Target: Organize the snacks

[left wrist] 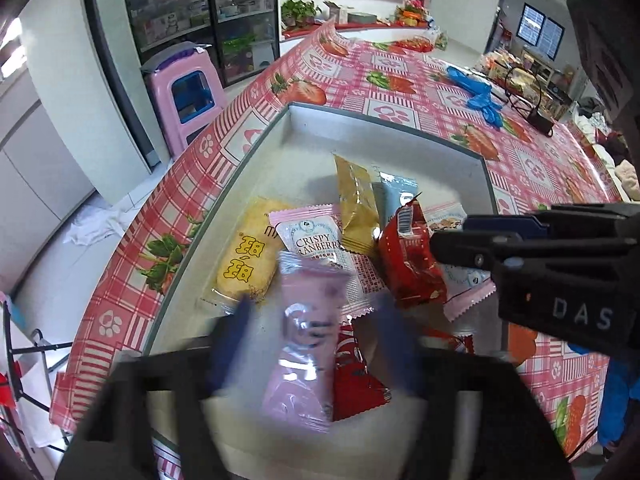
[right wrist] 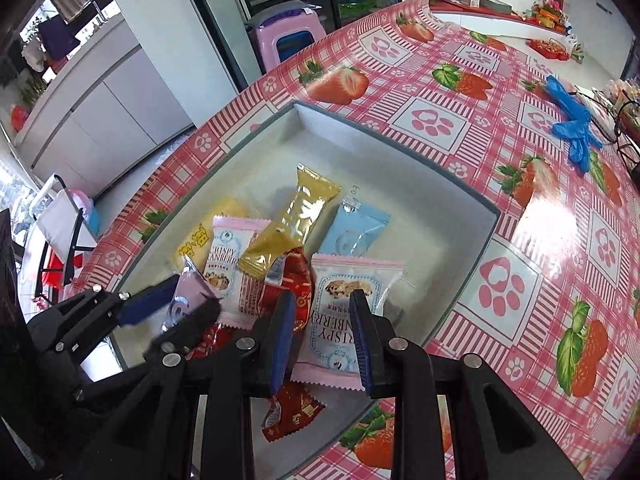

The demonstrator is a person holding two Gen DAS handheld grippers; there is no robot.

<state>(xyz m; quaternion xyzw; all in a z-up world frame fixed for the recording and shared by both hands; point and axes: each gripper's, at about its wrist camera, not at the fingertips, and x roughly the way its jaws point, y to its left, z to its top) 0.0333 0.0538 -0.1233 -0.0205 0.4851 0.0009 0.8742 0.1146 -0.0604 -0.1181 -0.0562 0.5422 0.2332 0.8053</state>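
A shallow grey box (left wrist: 384,124) (right wrist: 400,136) on the strawberry tablecloth holds several snack packets: yellow (left wrist: 248,264), pink Crispy Cranberry (left wrist: 312,240), gold (right wrist: 296,220), light blue (right wrist: 352,232) and red (left wrist: 408,264). My left gripper (left wrist: 316,336) (right wrist: 174,306) hangs low over the box's near side, jaws wide. A blurred lilac packet (left wrist: 308,340) (right wrist: 188,292) sits loose between them, and the pads do not press it. My right gripper (right wrist: 322,320) (left wrist: 452,240) stands open beside the red packet (right wrist: 292,280), over a second pink cranberry packet (right wrist: 344,308).
Blue gloves (right wrist: 572,120) and a black wire stand (left wrist: 524,92) lie on the table's far right. A pink stool (left wrist: 184,92) stands on the floor beyond the table's left edge. Another red packet (right wrist: 292,408) lies at the box's near wall.
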